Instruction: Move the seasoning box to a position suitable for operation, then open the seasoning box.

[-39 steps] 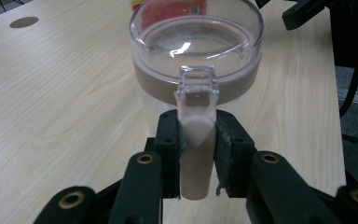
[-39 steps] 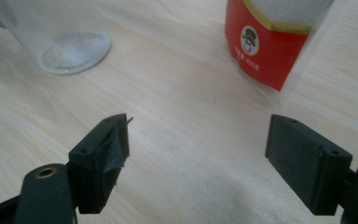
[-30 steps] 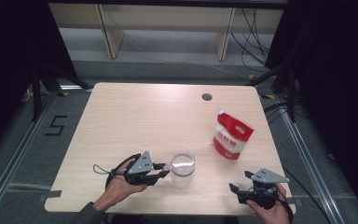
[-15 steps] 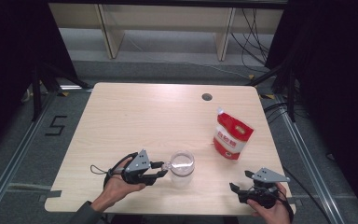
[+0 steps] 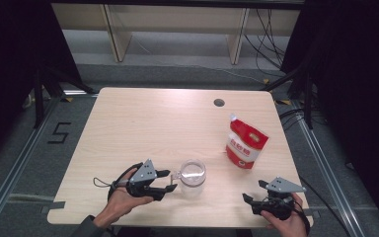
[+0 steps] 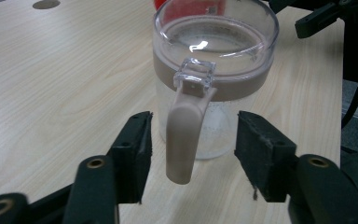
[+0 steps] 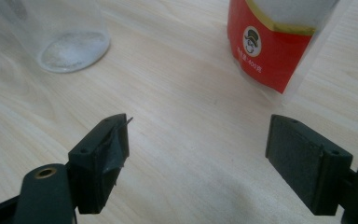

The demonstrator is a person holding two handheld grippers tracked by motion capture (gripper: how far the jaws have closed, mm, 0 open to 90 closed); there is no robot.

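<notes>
Left gripper (image 6: 191, 140) jaws have just been opening; they now stand apart, straddling the jug (image 5: 192, 177) handle (image 6: 184, 135) without touching. Jug upright near front table (image 5: 143, 113) edge, handle vertical, toward the left hand. Right gripper (image 7: 198, 149) wide open, farther off, empty.

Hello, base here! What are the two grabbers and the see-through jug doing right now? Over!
Left gripper just opened, pads clear of the jug handle between them. Right gripper open, holding nothing. Jug upright on the table. Red pouch stands apart, nothing blocking.
</notes>
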